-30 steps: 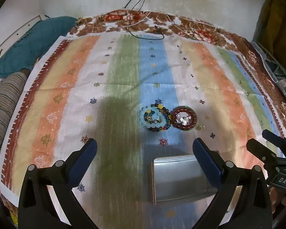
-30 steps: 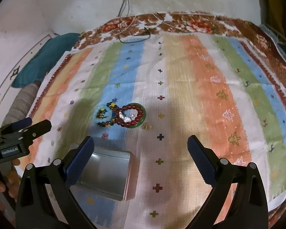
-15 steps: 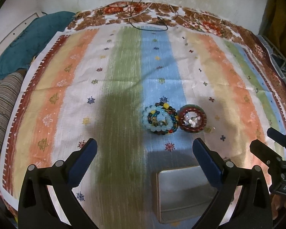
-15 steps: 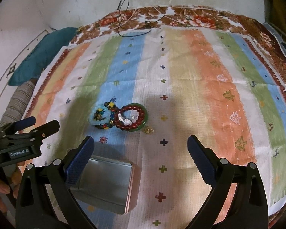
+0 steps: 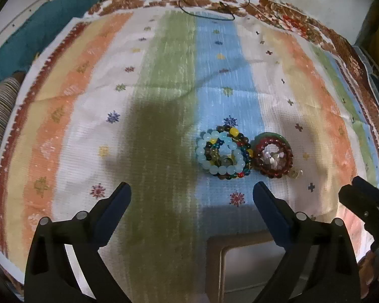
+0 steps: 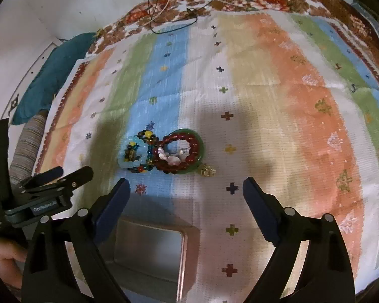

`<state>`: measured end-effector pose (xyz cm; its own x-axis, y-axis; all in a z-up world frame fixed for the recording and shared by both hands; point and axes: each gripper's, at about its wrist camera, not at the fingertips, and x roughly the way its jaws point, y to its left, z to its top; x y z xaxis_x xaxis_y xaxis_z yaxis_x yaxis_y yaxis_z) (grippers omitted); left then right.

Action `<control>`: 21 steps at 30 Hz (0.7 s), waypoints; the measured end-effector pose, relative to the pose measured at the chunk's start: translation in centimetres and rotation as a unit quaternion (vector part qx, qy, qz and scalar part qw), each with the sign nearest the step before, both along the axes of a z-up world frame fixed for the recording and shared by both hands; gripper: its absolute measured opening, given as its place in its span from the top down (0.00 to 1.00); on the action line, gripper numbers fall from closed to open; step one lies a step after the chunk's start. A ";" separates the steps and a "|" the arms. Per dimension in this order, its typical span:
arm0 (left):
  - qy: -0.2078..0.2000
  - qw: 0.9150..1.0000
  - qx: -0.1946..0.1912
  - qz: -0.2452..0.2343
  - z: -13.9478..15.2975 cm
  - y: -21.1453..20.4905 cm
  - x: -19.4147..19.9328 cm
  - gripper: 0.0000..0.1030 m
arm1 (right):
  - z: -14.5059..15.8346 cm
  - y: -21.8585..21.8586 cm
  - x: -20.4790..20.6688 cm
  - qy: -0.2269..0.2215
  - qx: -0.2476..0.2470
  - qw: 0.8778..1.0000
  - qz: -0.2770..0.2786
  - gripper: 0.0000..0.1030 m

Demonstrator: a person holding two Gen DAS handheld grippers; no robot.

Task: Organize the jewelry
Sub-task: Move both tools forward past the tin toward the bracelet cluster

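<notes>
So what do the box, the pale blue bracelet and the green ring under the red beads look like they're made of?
Box: likely metal, a dull silver tin with a brushed sheen.
Pale blue bracelet: translucent round beads, glass or polished stone; can't tell which.
Green ring: smooth glossy band, jade-like, possibly glass or plastic.

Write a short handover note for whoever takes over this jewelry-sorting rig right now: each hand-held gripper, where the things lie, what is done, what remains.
Left hand-held gripper: open, empty, above the cloth.
Right hand-held gripper: open, empty.
Bracelets: pale blue and mixed-bead pile touching the red bracelet on a green bangle, with small pale pieces inside that ring. A small gold piece lies beside the bangle.
Tin: open, nearer than the jewelry; the part in view holds nothing.
Done: nothing in the tin as far as shown.
Left: move all the jewelry into the tin.
</notes>
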<state>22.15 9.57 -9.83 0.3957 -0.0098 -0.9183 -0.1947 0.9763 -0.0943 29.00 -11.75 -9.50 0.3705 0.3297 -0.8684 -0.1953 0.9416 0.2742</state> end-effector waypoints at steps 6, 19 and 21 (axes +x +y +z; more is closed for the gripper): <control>0.008 1.000 -0.003 -0.007 -1.2 0.0 1.3 0.15 | -1.1 0.5 1.1 0.017 0.008 1.000 0.001 0.13; 0.038 0.999 -0.009 -0.023 -4.3 0.5 4.2 0.34 | -4.0 1.1 4.0 0.053 0.009 0.999 -0.004 0.29; 0.041 0.999 -0.010 -0.024 -4.6 0.5 4.4 0.36 | -4.5 1.3 4.5 0.059 0.010 0.998 -0.005 0.33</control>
